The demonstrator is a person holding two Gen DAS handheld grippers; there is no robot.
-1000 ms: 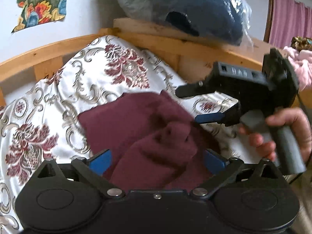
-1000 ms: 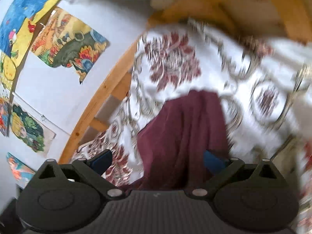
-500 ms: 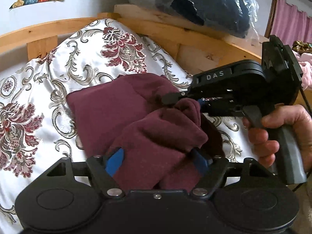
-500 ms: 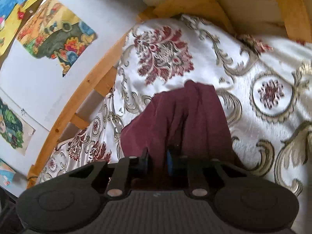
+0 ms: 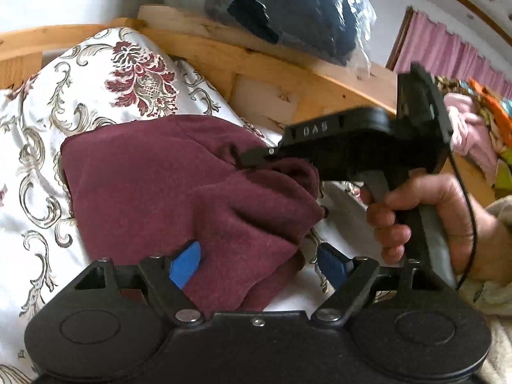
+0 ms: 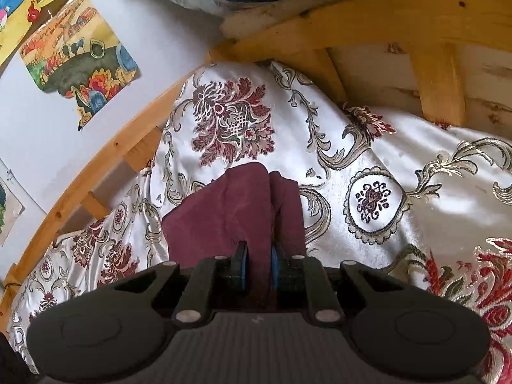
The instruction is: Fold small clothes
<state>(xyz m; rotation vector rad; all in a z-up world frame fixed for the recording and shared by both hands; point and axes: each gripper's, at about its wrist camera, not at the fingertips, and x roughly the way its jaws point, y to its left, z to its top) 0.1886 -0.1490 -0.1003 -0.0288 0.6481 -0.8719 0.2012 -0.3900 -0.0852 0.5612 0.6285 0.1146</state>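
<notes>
I am working over a maroon garment (image 5: 166, 188) that is lying bunched on the white bedspread (image 5: 48, 134) with its red and gold flower pattern, just in front of the wooden bed frame (image 5: 288, 76). My right gripper (image 6: 258, 267) is pinching a raised fold of the maroon garment (image 6: 252, 211): its blue pads (image 6: 244, 267) are pressing the cloth from both sides, and that fold is standing up off the bedspread (image 6: 416, 224). In the left wrist view that same right gripper (image 5: 256, 158) is reaching in from the side away from the wall, with my right hand (image 5: 425, 220) wrapped around its handle. My left gripper (image 5: 259, 260) is sitting at the edge of the garment farthest from the bed frame; its jaws are widening, the blue pads (image 5: 185, 264) standing spread with a lump of the cloth lying between them, one pad brushing the fabric and the other clear of it. A dark blue bundle in clear plastic (image 5: 288, 9) is resting on top of the bed frame, and colourful paintings (image 6: 76, 60) are hanging on the wall beside that bed frame (image 6: 352, 32).
</notes>
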